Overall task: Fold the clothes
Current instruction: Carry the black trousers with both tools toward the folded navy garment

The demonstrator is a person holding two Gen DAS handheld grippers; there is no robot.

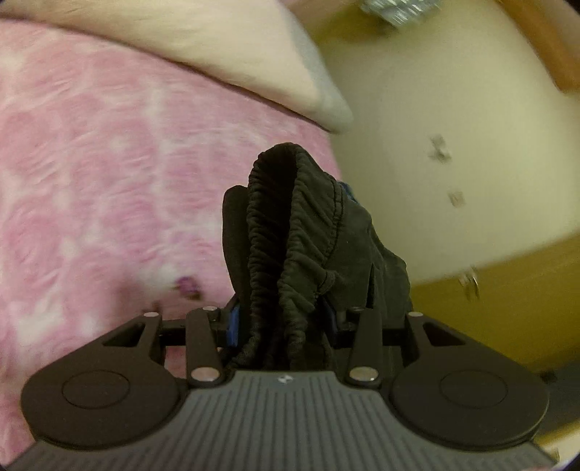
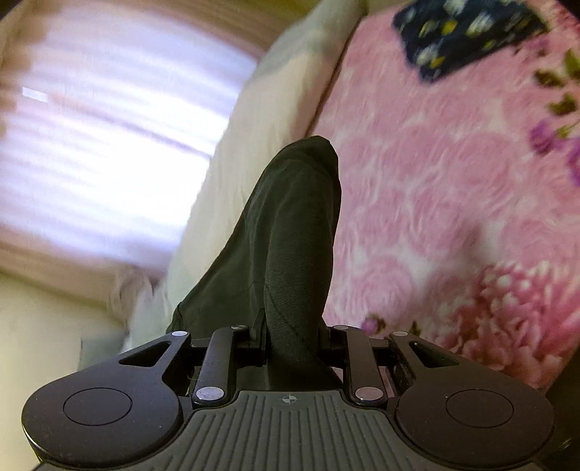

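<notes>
1. Black garment [image 1: 311, 232], left wrist view: its gathered elastic waistband is bunched up between the fingers of the left hand-held gripper [image 1: 286, 319], which is clamped on it. The cloth is lifted off the bed, above the pink floral blanket [image 1: 108, 181]. A cream pillow [image 1: 235, 47] lies along the bed's far edge, with a pale wall beyond the bed's corner.

2. Right wrist view: the right hand-held gripper [image 2: 291, 338] is closed on a smoother fold of the same black cloth [image 2: 290, 235], which stands up from the jaws. Below it lies the pink blanket [image 2: 435, 199], and a dark blue flowered piece of cloth [image 2: 467, 32] sits near the bed's far corner.

3. Progress, as a judgement: the garment hangs between both grippers in the air, not laid flat or folded. It could be on its way to being spread out or being carried mid-fold; the blurred views do not settle which.

4. Writing: no readable brand, label or text anywhere.
</notes>
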